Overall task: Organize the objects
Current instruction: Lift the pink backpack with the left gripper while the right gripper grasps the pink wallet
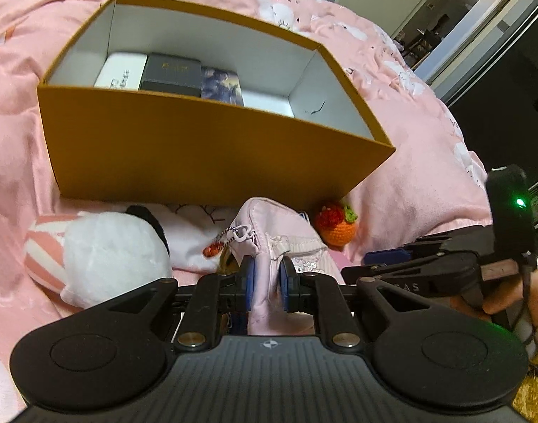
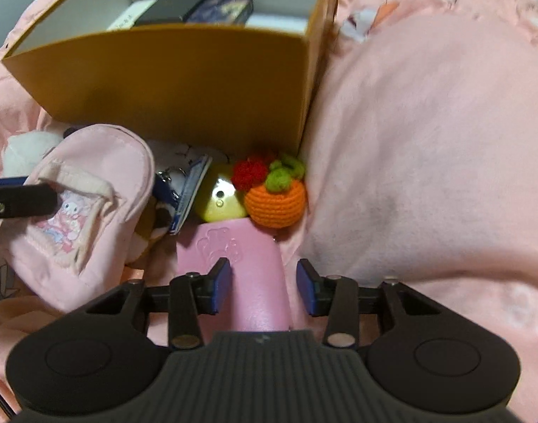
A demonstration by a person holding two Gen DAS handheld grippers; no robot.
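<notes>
My left gripper (image 1: 266, 283) is shut on a small pink pouch (image 1: 269, 236), held just in front of the open orange box (image 1: 205, 151); the pouch also shows in the right wrist view (image 2: 82, 211) with a left fingertip (image 2: 25, 199) on it. The box holds a white box (image 1: 117, 74), a black box (image 1: 171, 72) and a dark blue box (image 1: 221, 86). My right gripper (image 2: 263, 290) is open, its jaws on either side of a pink case (image 2: 247, 275) lying on the bedding. A crocheted orange fruit (image 2: 274, 197) sits just beyond it.
A white plush toy (image 1: 106, 250) lies left of the pouch. A yellow round object (image 2: 219, 195), a blue-edged card (image 2: 191, 190) and a keychain (image 2: 168, 179) lie against the box front. Pink bedding (image 2: 427, 158) bulges on the right. A doorway (image 1: 463, 10) is at far right.
</notes>
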